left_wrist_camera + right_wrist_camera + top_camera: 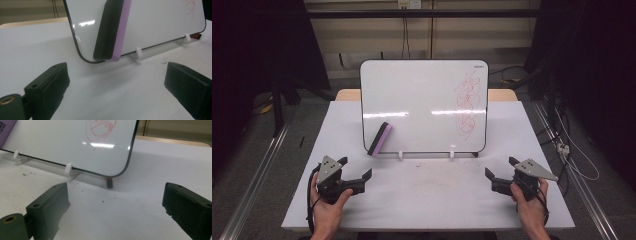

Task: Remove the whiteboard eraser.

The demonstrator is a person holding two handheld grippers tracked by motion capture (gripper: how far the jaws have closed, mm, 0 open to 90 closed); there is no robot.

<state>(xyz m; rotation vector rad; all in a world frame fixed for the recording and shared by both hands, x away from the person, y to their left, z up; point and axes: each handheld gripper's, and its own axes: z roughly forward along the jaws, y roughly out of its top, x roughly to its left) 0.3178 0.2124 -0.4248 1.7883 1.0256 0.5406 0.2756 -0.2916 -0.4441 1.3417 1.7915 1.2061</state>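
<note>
Both the left gripper [360, 176] and right gripper [498, 176] rest on the surface [427, 200], jaws apart and empty. The eraser [380, 139] leans against the whiteboard [422, 95] at its lower left. Judged risk: a careless grab could tip the propped whiteboard; its rear support is hidden.

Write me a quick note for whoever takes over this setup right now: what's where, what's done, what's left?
Left gripper: open, empty, low over the table.
Right gripper: open, empty, low over the table.
Whiteboard stands propped on white clips; red scribble on its right side, not wiped.
Eraser leans on the board's lower left corner, untouched.
Left, probably: pick up eraser, wipe off scribble.
</note>
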